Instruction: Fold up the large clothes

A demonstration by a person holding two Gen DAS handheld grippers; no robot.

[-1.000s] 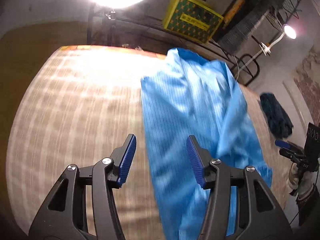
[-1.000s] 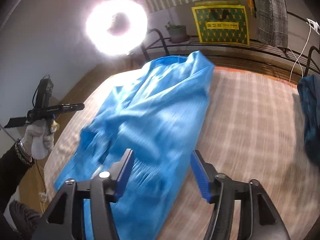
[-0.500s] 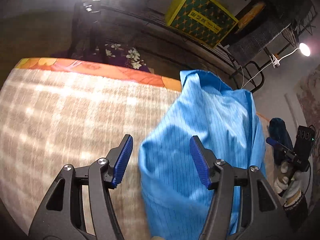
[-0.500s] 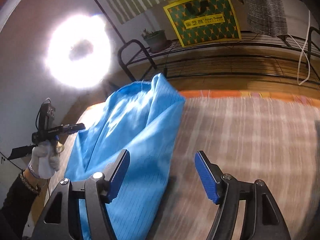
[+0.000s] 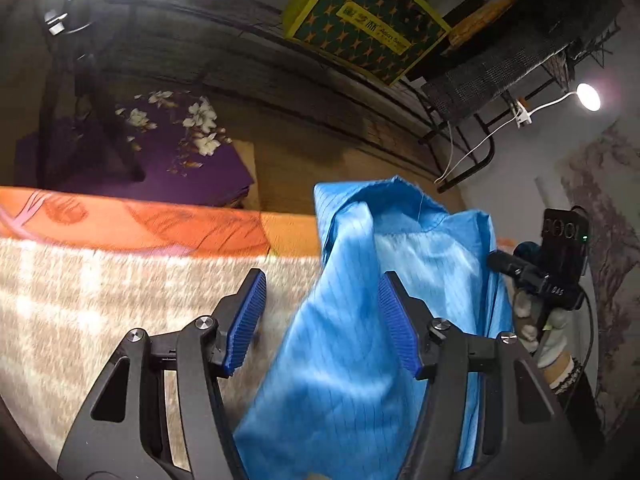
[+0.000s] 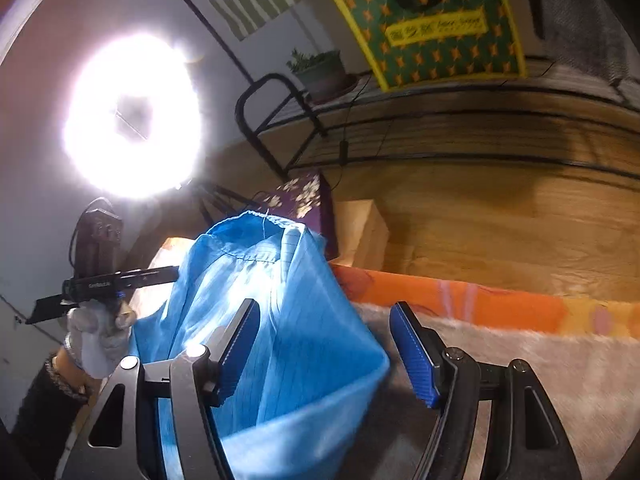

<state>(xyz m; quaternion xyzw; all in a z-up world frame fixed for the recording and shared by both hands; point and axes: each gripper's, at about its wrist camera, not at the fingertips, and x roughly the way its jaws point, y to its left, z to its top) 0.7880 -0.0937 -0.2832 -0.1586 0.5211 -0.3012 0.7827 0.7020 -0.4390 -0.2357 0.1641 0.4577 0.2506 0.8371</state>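
A: Where do the views sit?
B: Each rides a gripper, facing forward and downward, close over the bed (image 5: 100, 280); both share the blue garment (image 5: 360, 340) and yellow box (image 6: 432, 28).

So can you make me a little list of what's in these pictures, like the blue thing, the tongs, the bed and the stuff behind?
garment: blue garment, bunched up, top edge standing above the bed's far edge
surface: beige checked blanket with an orange border
left tongs: open, blue cloth in the gap between the pads, not squeezed
right tongs: open, cloth in the gap, not squeezed
behind: yellow-edged green box on a rack, ring light, potted plant, purple flowered box
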